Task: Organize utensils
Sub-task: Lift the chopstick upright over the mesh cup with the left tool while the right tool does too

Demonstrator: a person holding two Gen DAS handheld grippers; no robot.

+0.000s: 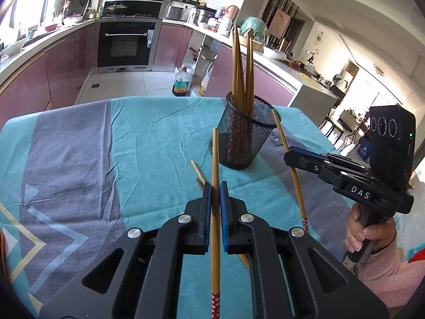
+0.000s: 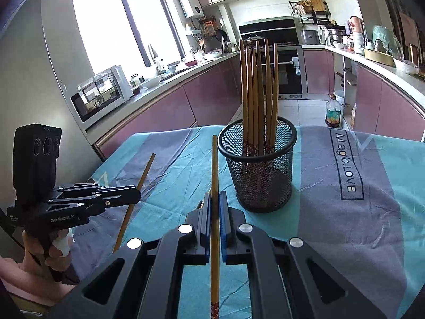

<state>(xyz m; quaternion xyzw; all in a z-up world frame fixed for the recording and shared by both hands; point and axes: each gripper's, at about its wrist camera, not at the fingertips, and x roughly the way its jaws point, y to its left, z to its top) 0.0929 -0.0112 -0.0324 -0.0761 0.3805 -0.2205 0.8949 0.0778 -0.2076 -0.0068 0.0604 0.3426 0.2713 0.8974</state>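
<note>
Kitchen table w/ teal-grey cloth (image 1: 148,133): left gripper (image 1: 215,186) pinches one bamboo chopstick (image 1: 215,159) & right gripper (image 2: 215,198) pinches another chopstick (image 2: 214,164), both raised just beside a black mesh holder (image 2: 261,175) w/ upright chopsticks (image 2: 256,90), one loose stick (image 1: 198,171) on cloth.

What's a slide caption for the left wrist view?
Left gripper clamps a chopstick before the mesh holder; right gripper holds another.
</note>
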